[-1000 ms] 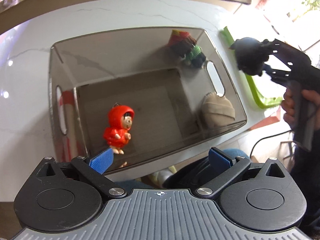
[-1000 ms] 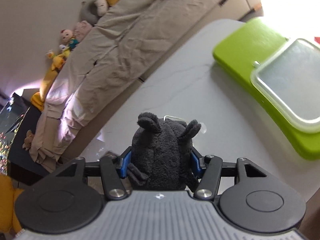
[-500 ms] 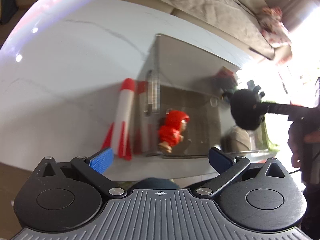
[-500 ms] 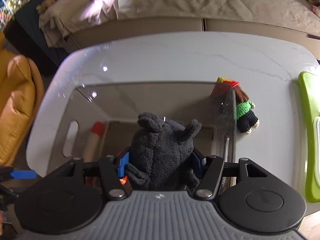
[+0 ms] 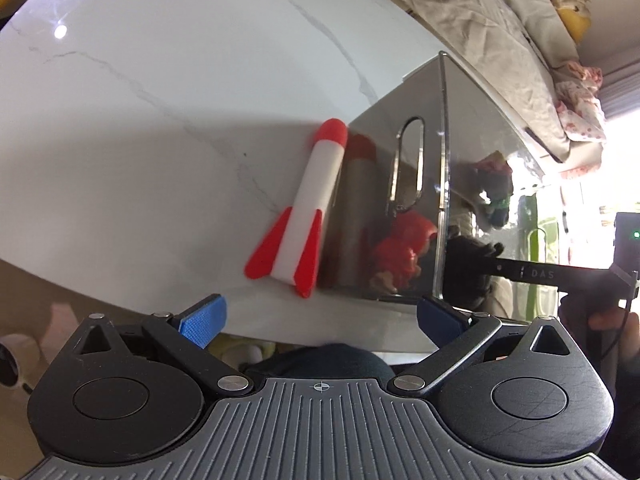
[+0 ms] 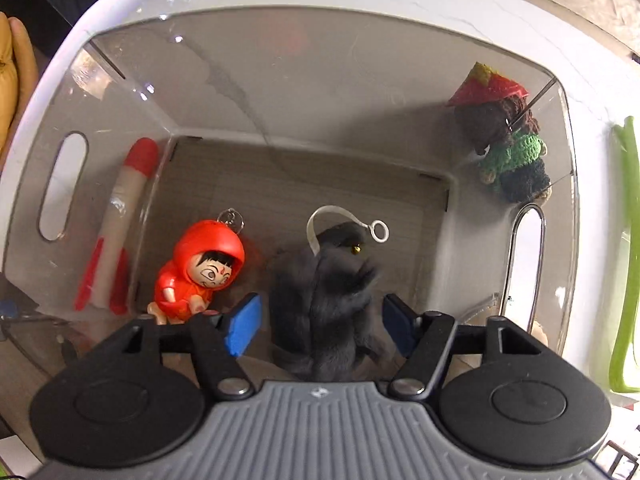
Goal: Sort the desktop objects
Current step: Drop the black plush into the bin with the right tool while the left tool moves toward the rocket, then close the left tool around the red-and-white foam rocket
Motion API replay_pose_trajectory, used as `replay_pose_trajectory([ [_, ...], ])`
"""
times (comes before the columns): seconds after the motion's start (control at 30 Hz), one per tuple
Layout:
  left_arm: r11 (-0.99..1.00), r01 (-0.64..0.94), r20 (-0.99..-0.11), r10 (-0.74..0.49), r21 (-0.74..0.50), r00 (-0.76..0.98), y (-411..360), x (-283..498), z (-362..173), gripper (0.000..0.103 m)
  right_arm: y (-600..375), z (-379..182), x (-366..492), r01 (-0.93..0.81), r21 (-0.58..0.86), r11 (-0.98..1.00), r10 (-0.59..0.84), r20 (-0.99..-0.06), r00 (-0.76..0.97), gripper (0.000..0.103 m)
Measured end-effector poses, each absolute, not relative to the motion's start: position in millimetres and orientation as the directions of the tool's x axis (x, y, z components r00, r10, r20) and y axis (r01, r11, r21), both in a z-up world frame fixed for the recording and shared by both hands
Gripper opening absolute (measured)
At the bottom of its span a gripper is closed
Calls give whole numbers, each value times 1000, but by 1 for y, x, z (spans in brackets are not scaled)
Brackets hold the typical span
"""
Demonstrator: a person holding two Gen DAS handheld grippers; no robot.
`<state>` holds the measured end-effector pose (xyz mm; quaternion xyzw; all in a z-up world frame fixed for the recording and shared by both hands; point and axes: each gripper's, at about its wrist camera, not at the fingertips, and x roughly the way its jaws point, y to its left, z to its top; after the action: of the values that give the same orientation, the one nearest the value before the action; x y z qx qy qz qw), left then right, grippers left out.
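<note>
A smoky clear bin [image 6: 280,80] stands on the white table. Inside lie a red hooded figure [image 6: 200,268] and a dark grey plush [image 6: 324,300]. My right gripper [image 6: 320,320] hangs open over the bin, its blue pads apart from the plush between them. A red and white rocket [image 5: 304,208] lies on the table against the bin's left wall [image 5: 400,200]; it shows through the wall in the right wrist view [image 6: 116,224]. My left gripper [image 5: 320,320] is open and empty, just off the table edge near the rocket. A crocheted doll [image 6: 508,144] lies outside the bin's far right corner.
A green board [image 6: 624,260] lies right of the bin. The marble table [image 5: 160,100] stretches left of the rocket. A covered sofa [image 5: 500,20] runs behind the table. The right gripper's body [image 5: 560,276] shows beyond the bin in the left wrist view.
My right gripper has lowered into the bin and opened, letting go of the grey plush. My left gripper has swung left and closer to the rocket.
</note>
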<state>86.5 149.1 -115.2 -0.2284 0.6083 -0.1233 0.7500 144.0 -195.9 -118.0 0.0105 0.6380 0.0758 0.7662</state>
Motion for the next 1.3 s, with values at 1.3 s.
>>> replay_pose_trajectory([
  [1.3, 713, -18, -664, -642, -700, 384, 171, 142, -218, 100, -339, -53, 13, 174, 420, 891, 249, -771, 586, 91],
])
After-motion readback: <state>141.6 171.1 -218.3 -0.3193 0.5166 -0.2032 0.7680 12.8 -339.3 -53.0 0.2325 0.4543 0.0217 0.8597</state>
